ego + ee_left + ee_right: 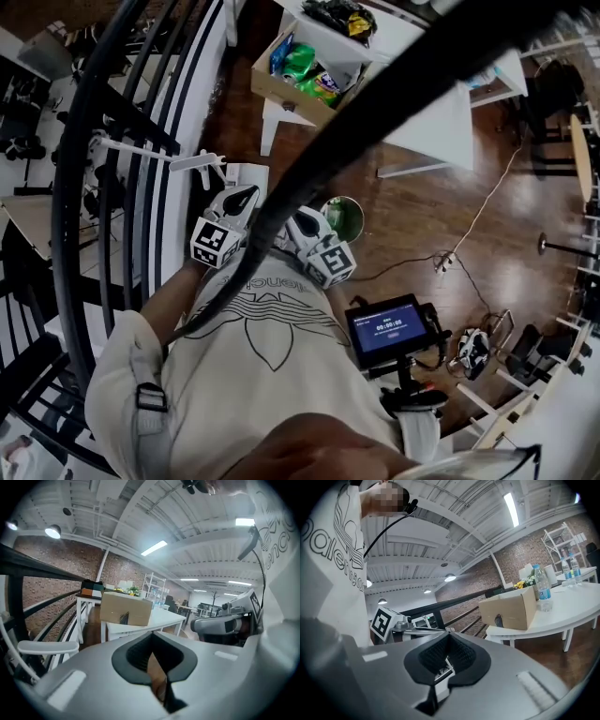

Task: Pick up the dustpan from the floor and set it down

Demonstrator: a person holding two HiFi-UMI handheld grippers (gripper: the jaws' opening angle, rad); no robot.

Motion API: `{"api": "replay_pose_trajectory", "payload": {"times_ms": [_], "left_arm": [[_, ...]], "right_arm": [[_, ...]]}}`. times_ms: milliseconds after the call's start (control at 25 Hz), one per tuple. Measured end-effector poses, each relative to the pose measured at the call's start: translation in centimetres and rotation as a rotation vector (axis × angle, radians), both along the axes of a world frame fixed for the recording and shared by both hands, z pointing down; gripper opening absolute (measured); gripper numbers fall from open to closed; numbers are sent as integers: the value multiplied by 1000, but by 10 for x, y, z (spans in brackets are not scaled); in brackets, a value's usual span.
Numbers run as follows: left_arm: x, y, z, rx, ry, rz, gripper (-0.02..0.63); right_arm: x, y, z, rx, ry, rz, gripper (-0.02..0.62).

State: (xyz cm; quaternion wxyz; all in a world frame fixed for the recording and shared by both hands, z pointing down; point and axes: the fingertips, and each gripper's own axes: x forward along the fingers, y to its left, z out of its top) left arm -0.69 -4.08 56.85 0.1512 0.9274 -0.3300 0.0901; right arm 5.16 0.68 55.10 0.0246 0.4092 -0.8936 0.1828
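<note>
A white long-handled thing that looks like the dustpan stands by the black railing, its flat white part just beyond my left gripper. Its handle shows as a white bar at the left of the left gripper view. My left gripper is raised in front of the person's chest, shut, with nothing between its pads. My right gripper hangs beside it, also shut and empty. Each gripper shows in the other's view: the right one, the left one.
A black stair railing runs along the left. A white table with a cardboard box of packets stands ahead. A green round bin sits on the wooden floor by the right gripper. A cable and power strip lie to the right.
</note>
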Motion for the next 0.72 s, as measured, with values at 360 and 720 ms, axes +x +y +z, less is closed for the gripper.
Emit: {"api": "replay_pose_trajectory", "payload": {"times_ms": [360, 720], "left_arm": [[3, 8, -2, 7, -15, -1, 20], [7, 10, -9, 8, -31, 14, 20]], "right_arm": [[-5, -8, -1, 25, -1, -17, 0], [-4, -7, -12, 39, -5, -17, 2]]}}
